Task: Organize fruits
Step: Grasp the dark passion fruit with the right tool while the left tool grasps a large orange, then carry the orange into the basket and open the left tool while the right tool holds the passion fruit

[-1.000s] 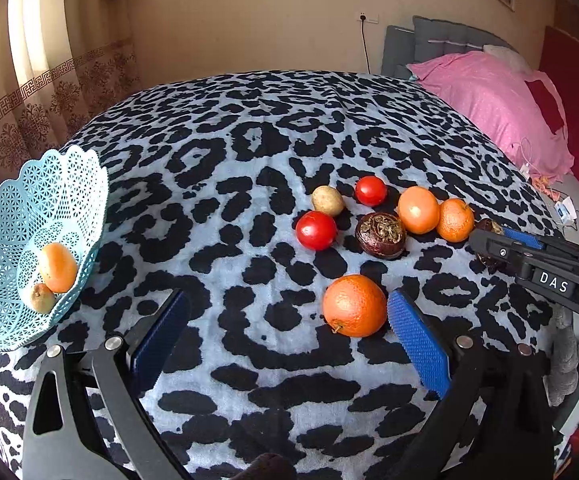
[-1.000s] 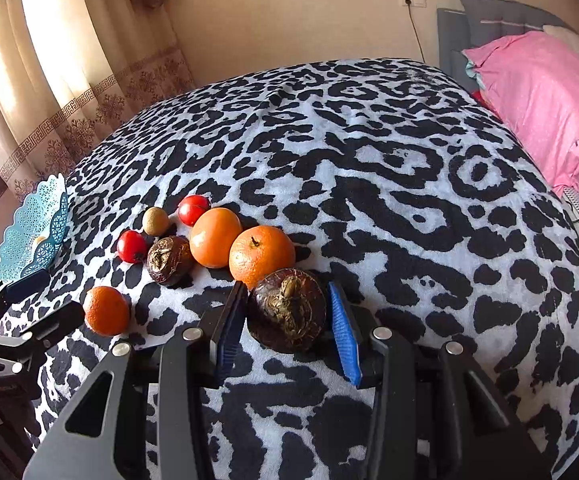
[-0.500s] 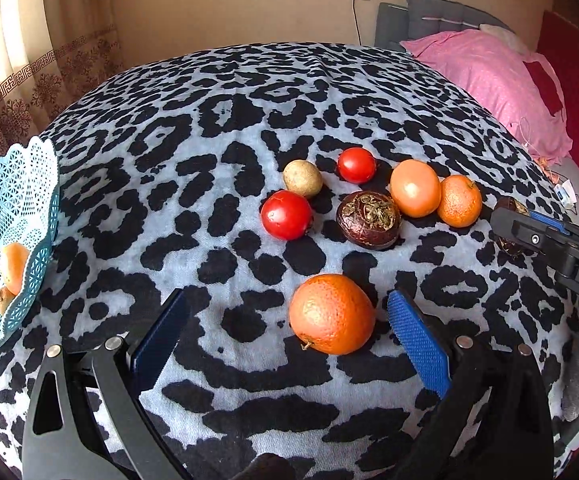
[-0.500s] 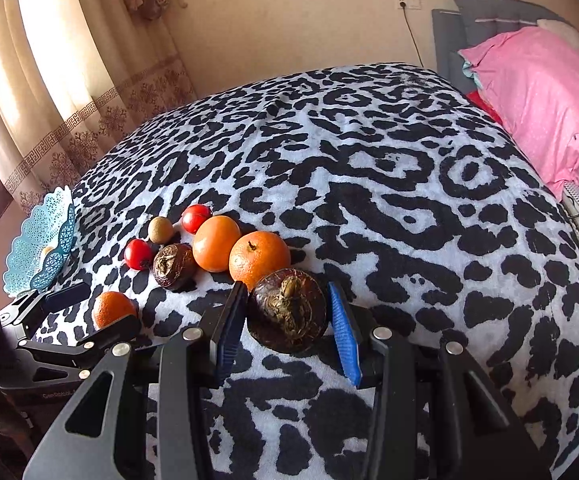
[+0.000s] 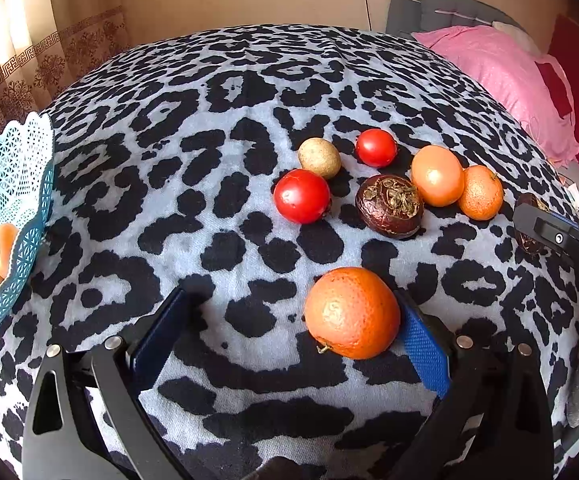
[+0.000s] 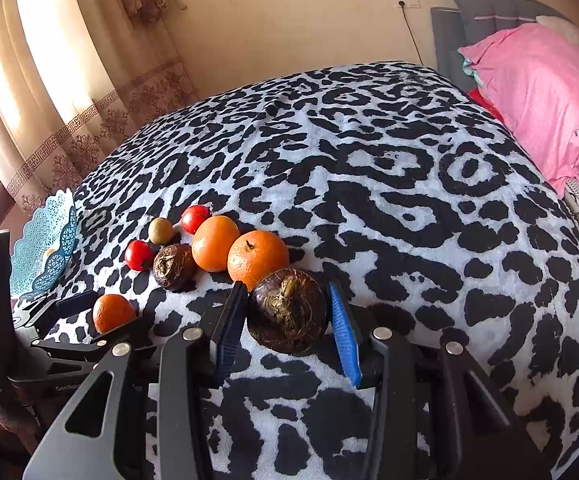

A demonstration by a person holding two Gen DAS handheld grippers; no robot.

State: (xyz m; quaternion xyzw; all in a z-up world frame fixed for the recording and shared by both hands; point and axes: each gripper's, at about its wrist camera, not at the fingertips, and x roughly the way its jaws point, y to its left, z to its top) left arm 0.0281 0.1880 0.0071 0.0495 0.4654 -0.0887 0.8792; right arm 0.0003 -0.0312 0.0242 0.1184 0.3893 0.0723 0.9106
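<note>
Two grabs pending: my left gripper [image 5: 285, 334] has closed in, orange [image 5: 351, 312] between spread fingers, touching right one. Right gripper [image 6: 285, 322] unchanged, brackets mangosteen [image 6: 287, 310]; grip uncertain. Basket [image 5: 13, 184] far left.

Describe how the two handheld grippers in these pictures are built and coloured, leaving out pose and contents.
The left gripper and right gripper share one design: black angular linkage arms with triangular cut-outs, silver round rivets at the joints, and flat blue textured pads lining the fingers. In the right wrist view, the left gripper's black body bears small white lettering. No cables or sleeves show.
</note>
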